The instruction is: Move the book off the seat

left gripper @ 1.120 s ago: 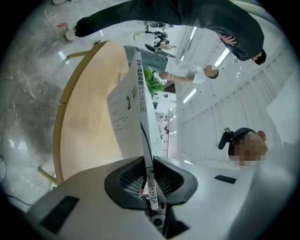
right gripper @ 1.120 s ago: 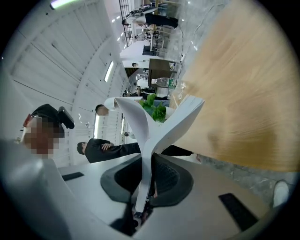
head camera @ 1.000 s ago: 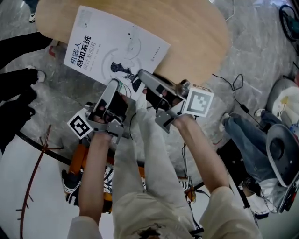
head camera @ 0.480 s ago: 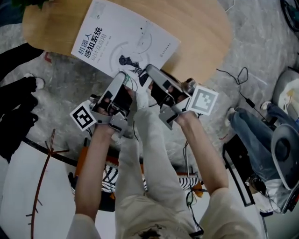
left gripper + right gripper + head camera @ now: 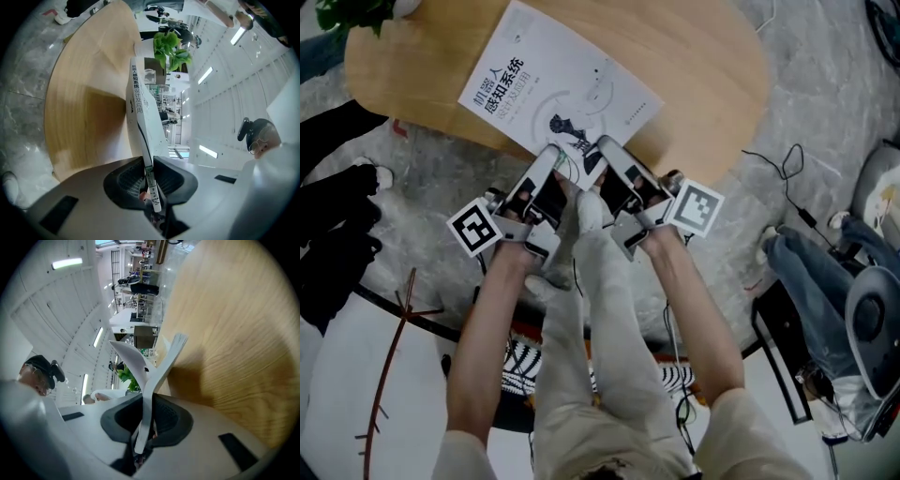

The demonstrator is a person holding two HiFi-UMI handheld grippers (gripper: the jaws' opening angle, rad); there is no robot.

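Head view: the book (image 5: 558, 94) now lies almost wholly over the wooden tabletop (image 5: 703, 66), where a second ago its near half hangs out over the floor. The left gripper (image 5: 546, 165) and right gripper (image 5: 607, 156) sit side by side on its near edge, and both are further forward than before. I judge the book is clear of any seat and on its way to being set on the tabletop. One plant (image 5: 347, 11) shows at the far corner.

Left gripper view: the gripper (image 5: 149, 180) is clamped tight on the book's (image 5: 140, 108) thin edge. The tabletop (image 5: 84, 93) now fills the space beside the book and bears its shadow, and the plant (image 5: 173, 47) has come into sight beyond it. Whether the book touches the wood, I cannot tell.

Right gripper view: this gripper (image 5: 145, 420) is likewise closed on the book (image 5: 159, 366), whose pages fan apart above the jaws, with the tabletop (image 5: 234, 333) closer than before.

Count: one book, two grippers, one tabletop, one plant
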